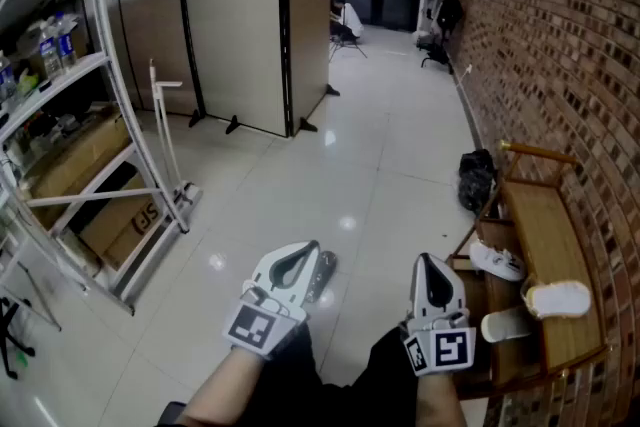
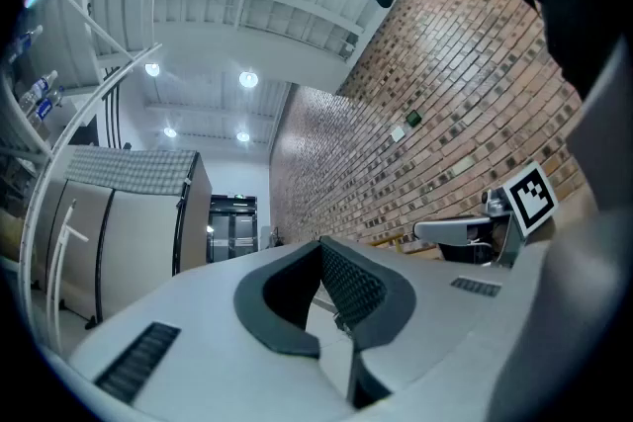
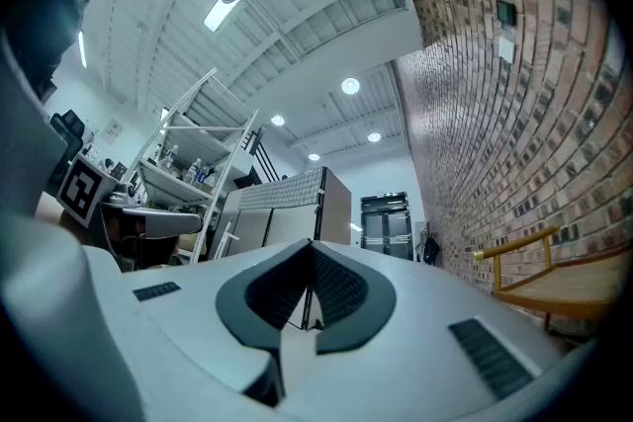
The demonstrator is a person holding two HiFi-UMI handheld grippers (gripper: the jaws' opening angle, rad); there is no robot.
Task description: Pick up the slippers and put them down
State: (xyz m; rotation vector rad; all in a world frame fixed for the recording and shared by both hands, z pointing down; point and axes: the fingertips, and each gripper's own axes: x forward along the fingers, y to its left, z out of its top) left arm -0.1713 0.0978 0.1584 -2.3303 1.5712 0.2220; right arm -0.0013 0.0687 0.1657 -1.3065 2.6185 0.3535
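Observation:
Three white slippers rest on a wooden rack [image 1: 545, 215] against the brick wall at the right: one on the top board [image 1: 558, 296], one lower down [image 1: 497, 262], and one near the front [image 1: 505, 324]. My left gripper [image 1: 303, 257] hangs over the floor, well left of the rack, shut with nothing between its jaws. Closer to the rack is my right gripper [image 1: 430, 267], also shut and empty. In the left gripper view the jaws [image 2: 322, 244] meet and point slightly upward. The right gripper view shows its jaws [image 3: 312, 246] pressed together, with the rack's rail [image 3: 514, 245] at the right.
A black bag [image 1: 476, 177] lies on the floor by the rack's far end. A white metal shelf unit [image 1: 90, 115] with boxes and bottles stands at the left. Beige partition panels [image 1: 235, 45] stand beyond it. A glossy tiled floor [image 1: 360, 175] stretches ahead.

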